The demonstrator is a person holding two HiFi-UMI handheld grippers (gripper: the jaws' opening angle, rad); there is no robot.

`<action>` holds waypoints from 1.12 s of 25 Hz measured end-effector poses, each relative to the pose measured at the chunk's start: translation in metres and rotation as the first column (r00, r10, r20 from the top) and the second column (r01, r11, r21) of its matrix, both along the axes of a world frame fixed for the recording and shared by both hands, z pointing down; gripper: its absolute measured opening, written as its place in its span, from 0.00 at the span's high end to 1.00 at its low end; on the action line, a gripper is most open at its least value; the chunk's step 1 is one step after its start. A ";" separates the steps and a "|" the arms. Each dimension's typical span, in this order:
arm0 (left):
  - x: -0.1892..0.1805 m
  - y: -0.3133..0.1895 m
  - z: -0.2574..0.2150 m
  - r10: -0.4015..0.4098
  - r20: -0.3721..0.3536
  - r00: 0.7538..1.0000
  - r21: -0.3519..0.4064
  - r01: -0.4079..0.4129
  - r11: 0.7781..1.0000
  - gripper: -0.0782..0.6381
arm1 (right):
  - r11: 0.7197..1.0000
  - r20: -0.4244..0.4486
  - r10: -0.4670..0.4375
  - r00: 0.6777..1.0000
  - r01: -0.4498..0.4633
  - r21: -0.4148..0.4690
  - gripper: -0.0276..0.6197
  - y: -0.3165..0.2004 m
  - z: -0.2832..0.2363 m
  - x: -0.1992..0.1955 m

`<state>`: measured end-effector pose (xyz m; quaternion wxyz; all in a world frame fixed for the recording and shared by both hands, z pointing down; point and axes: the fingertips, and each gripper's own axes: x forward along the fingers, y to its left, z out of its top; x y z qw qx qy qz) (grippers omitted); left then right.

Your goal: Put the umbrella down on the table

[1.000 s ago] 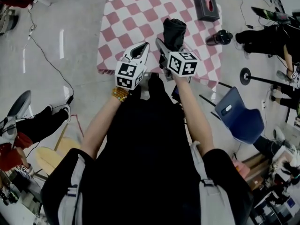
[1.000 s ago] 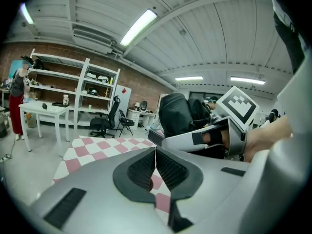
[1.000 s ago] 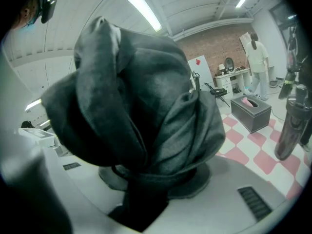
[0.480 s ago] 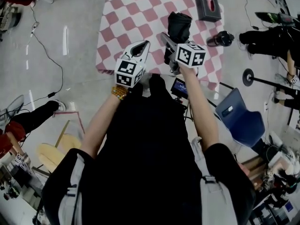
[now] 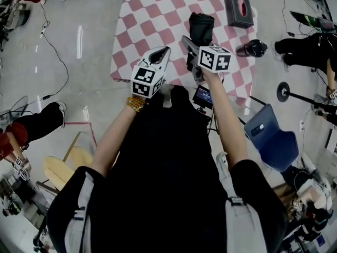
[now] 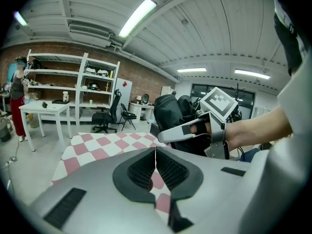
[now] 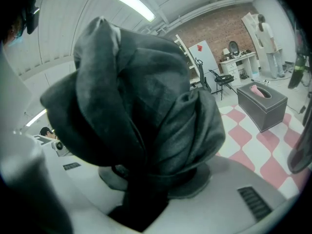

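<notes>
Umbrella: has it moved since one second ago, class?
Yes. Held in the right claw, the umbrella has shifted farther over the checkered table, up the picture toward the tissue box.

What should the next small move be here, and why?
Probably lower the right gripper toward the table: its jaws clamp the folded umbrella, which is over the checkered top and apparently not resting on it yet.

A workshop with a pale grey floor [image 5: 95,57], a pink-and-white checked table [image 5: 152,20], a blue chair [image 5: 274,141] near it, white shelves [image 6: 100,74] and a white desk [image 6: 43,107] before a brick wall [image 6: 58,49], and strip lights [image 6: 137,17] on a ribbed white ceiling [image 6: 219,28].
</notes>
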<state>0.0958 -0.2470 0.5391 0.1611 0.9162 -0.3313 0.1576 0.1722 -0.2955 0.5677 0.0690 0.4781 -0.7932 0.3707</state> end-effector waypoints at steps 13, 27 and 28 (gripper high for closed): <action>0.000 -0.014 0.004 -0.049 0.008 0.999 -0.018 0.049 0.999 0.87 | 0.996 -0.016 -0.071 0.997 0.071 -0.055 0.70 -0.024 0.019 -0.004; -0.015 -0.046 0.011 -0.120 0.019 0.993 -0.034 0.121 0.992 0.87 | 0.983 -0.074 -0.150 0.986 0.140 -0.121 0.70 -0.055 0.048 -0.006; -0.017 -0.048 0.011 -0.124 0.019 0.992 -0.035 0.124 0.992 0.87 | 0.982 -0.078 -0.154 0.985 0.144 -0.124 0.70 -0.058 0.049 -0.007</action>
